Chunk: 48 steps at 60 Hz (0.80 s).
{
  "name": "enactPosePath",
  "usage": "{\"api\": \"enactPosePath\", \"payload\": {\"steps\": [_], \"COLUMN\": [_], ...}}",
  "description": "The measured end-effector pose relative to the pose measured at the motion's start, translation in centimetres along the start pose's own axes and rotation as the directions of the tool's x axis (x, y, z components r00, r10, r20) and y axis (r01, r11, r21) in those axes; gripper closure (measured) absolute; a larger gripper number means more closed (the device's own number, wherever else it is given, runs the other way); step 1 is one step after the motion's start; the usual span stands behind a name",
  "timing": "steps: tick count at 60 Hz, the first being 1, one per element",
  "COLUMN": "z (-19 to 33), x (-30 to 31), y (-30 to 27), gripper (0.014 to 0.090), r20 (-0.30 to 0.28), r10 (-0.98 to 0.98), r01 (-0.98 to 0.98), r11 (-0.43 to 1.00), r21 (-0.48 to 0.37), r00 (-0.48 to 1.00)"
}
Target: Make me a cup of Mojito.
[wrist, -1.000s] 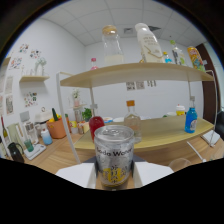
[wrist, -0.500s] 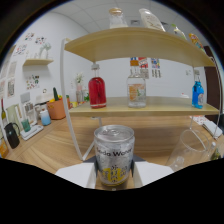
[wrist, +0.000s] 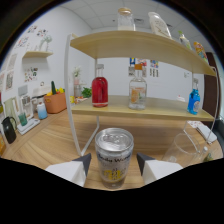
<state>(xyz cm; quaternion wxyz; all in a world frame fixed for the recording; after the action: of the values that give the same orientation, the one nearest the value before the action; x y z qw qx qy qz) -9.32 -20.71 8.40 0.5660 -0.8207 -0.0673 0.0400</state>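
Observation:
A silver drink can (wrist: 114, 156) with a yellow label sits upright between my two fingers, and my gripper (wrist: 114, 167) is shut on it. The can is held above the wooden table (wrist: 55, 150). A clear empty glass (wrist: 186, 149) stands on the table just ahead and to the right of the fingers. Beyond them, on the lower shelf of a wooden rack (wrist: 150, 107), stand a bottle of red liquid (wrist: 100, 87), a clear bottle with an orange cap (wrist: 137, 88) and a blue bottle (wrist: 194, 100).
The rack's white leg (wrist: 72, 115) stands close ahead on the left. Jars and bottles (wrist: 126, 19) rest on its top shelf. Further left are an orange pot (wrist: 55, 101), small cups (wrist: 30, 112) and a dark bottle (wrist: 9, 129) by the wall.
With the can held, the gripper has swung left and moved closer to the rack. The shelf bottles appear larger and the glass has come into view on the right.

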Motion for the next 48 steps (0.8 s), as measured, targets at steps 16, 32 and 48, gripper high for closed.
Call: {"api": "enactPosePath", "payload": {"steps": [16,32,48], "z": [-6.7,-12.6,-14.4], "x": [1.3,4.4,8.2], "y": [-4.0,-2.6,1.0], "gripper": [0.0186,0.0192,0.019], "r20": [-0.105,-0.164,-0.207], "r10": [0.059,0.077,0.041], "r01": [-0.065,-0.098,-0.081], "r11": [0.996,0.988,0.978], "r21": [-0.058,-0.122,-0.19], "r00": [0.993,0.983,0.977]}}
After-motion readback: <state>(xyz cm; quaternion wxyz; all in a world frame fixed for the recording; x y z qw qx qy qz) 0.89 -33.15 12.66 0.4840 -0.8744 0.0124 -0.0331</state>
